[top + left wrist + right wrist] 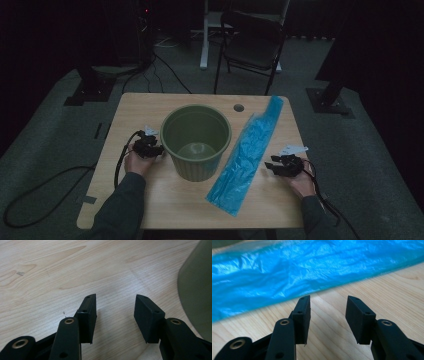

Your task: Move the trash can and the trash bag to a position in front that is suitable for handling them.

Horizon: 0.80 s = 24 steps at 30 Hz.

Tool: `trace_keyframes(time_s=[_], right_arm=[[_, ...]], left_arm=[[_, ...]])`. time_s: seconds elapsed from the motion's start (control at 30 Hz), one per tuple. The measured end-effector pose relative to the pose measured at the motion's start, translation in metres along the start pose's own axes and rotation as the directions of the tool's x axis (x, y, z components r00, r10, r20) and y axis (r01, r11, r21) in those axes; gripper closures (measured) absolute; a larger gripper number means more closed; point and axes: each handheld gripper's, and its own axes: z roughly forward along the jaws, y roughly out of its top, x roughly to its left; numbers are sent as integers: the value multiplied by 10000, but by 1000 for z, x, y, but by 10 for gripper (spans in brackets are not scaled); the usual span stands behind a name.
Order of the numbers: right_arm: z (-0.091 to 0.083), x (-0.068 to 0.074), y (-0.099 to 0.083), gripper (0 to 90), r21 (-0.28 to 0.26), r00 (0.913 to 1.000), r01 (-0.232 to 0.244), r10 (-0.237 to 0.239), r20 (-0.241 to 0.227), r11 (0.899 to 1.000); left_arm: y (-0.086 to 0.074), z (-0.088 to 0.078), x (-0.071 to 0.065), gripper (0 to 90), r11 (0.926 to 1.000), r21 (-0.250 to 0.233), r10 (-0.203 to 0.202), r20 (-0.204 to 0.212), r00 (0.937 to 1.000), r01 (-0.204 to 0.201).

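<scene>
Evidently your right gripper (327, 302) stood wide and empty just beside the blue plastic bag (248, 152) lying flat on the counter (140, 107). You needed its near edge pinched low and cleanly, while your left gripper (115, 302), equally wide and empty, steadied the green bin (196, 141).

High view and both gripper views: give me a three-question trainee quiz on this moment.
1. True or false: the blue plastic bag lies flat on the table, outside the green bin.
2. What is between the jaws of the right gripper? A) the bag B) nothing, bare tabletop C) the bin's rim
3. Fill in: the left gripper rests beside the ____.

Key:
1. True; the bag stretches along the table on the bin's right in the high view.
2. B; the bag lies just ahead of the open jaws.
3. Bin; the jaws are open and hold nothing.
</scene>
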Motion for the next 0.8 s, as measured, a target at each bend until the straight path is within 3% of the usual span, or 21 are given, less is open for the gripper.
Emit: trace_keyframes(time_s=[0.13,0.17,0.3,0.57,0.6,0.8], right_arm=[[-2,3,5,545,-195,9999,-15,13,-120,9998],[-3,8,10,545,-381,9997,-27,18,-230,9993],[-2,12,16,545,-460,9995,68,-82,-306,9989],[5,25,31,545,-453,9971,401,-429,-625,9982],[10,30,39,544,-422,9955,582,-611,-726,9974],[19,38,55,548,-584,9929,601,-657,-994,9965]], left_arm=[[0,0,-1,531,10000,-24,16,39,10000,-16],[3,-3,-3,531,9996,-240,-109,375,9992,118],[5,-6,-7,530,9989,-455,-42,501,9987,65],[9,-11,-12,530,9969,-784,36,684,9977,17],[10,-11,-13,528,9962,-868,13,764,9971,54],[12,-13,-18,528,9950,-998,160,938,9955,-66]])
